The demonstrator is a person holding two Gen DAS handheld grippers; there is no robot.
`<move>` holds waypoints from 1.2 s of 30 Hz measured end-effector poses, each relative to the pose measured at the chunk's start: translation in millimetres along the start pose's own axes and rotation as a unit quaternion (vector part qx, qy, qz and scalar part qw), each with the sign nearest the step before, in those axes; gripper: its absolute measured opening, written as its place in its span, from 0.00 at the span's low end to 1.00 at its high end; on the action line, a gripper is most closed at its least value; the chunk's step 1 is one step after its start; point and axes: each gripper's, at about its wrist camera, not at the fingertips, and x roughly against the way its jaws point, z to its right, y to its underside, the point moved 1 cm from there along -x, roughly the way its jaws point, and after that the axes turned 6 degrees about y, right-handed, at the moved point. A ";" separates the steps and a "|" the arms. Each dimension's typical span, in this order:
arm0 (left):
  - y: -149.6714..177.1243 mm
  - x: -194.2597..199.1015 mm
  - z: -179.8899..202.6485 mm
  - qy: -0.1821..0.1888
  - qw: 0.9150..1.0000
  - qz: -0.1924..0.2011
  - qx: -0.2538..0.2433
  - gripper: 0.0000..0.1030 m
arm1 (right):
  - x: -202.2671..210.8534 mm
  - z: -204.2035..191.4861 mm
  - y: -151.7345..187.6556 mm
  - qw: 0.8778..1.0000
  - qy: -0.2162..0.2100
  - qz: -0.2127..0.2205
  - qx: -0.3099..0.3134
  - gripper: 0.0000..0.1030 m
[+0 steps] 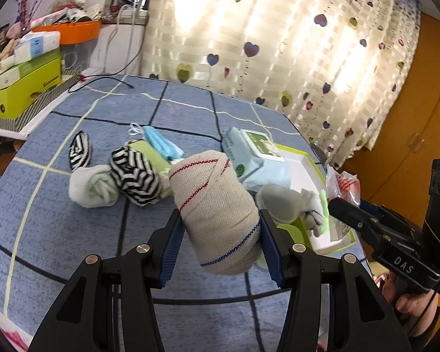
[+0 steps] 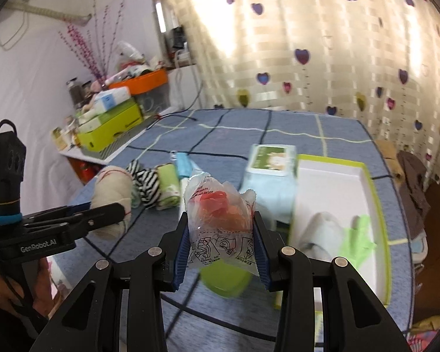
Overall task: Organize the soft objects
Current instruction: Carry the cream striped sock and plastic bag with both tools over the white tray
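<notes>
My left gripper is shut on a beige bandage roll with red and blue stitching, held above the blue bedspread. My right gripper is shut on a clear plastic packet with something red inside. In the left wrist view the same packet shows at the right, above a white tray with a green rim. In that tray lie a grey-white sock and a light green cloth. A striped sock, a white-green roll and a blue mask lie on the bed.
A pack of wet wipes stands beside the tray. A second striped piece lies apart at the left. A shelf with a lime-green box and an orange bin borders the bed. A heart-print curtain hangs behind.
</notes>
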 end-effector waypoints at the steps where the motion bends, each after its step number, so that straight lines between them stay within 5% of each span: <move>1: -0.1 -1.0 3.9 0.003 1.000 -0.001 -0.004 0.50 | 3.3 4.6 0.7 1.000 0.005 0.002 -0.003 0.37; 21: -2.7 -21.1 68.0 0.052 0.997 -0.020 -0.060 0.50 | 33.0 75.3 15.4 0.996 0.066 0.016 -0.061 0.37; 36: -0.8 -43.3 97.6 0.072 0.993 -0.043 -0.084 0.50 | 8.8 117.8 37.6 0.991 0.096 -0.027 -0.094 0.37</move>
